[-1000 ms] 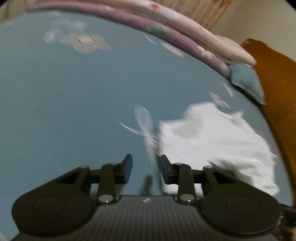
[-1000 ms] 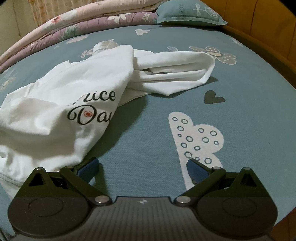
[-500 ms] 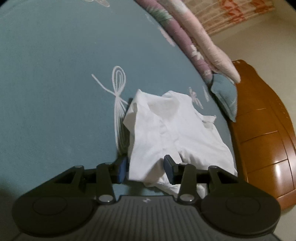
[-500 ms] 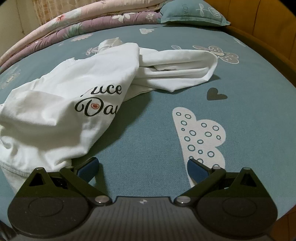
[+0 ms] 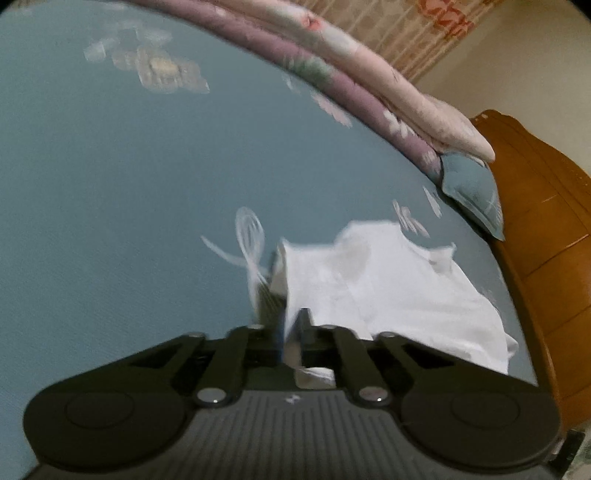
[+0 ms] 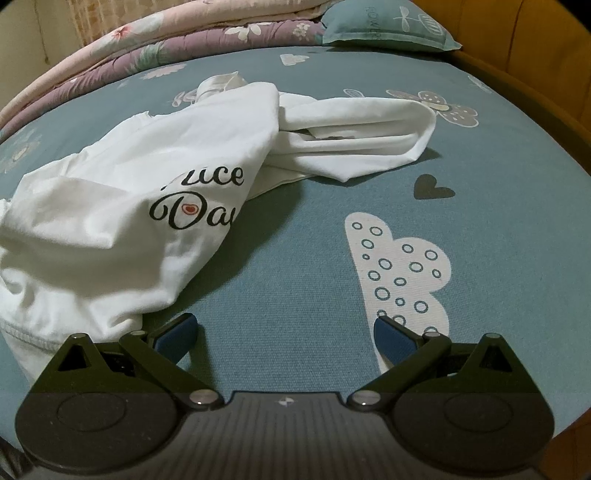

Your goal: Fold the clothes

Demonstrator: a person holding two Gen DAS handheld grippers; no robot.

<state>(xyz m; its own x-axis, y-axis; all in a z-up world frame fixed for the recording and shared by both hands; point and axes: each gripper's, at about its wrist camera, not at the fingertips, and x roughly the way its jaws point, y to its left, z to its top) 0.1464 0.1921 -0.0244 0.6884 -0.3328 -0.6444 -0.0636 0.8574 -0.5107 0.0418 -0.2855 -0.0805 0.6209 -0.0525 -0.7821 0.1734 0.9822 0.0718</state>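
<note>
A white T-shirt (image 6: 122, 229) with black script lettering and a small red heart lies crumpled on the teal bed sheet (image 6: 295, 288). In the left wrist view the shirt (image 5: 388, 284) spreads to the right of my left gripper (image 5: 291, 325), which is shut on a fold of its near edge and lifts it. My right gripper (image 6: 286, 332) is open and empty, low over the sheet, with the shirt's hem just left of its left finger (image 6: 177, 332).
Folded purple and pink floral quilts (image 6: 155, 44) lie along the far side of the bed. A teal pillow (image 6: 388, 26) sits at the headboard end. The orange wooden headboard (image 5: 546, 236) borders the bed on the right.
My left gripper has shut on the shirt's edge and pulled it up, and its view has swung upward. My right gripper has crept slightly toward the shirt and stays open.
</note>
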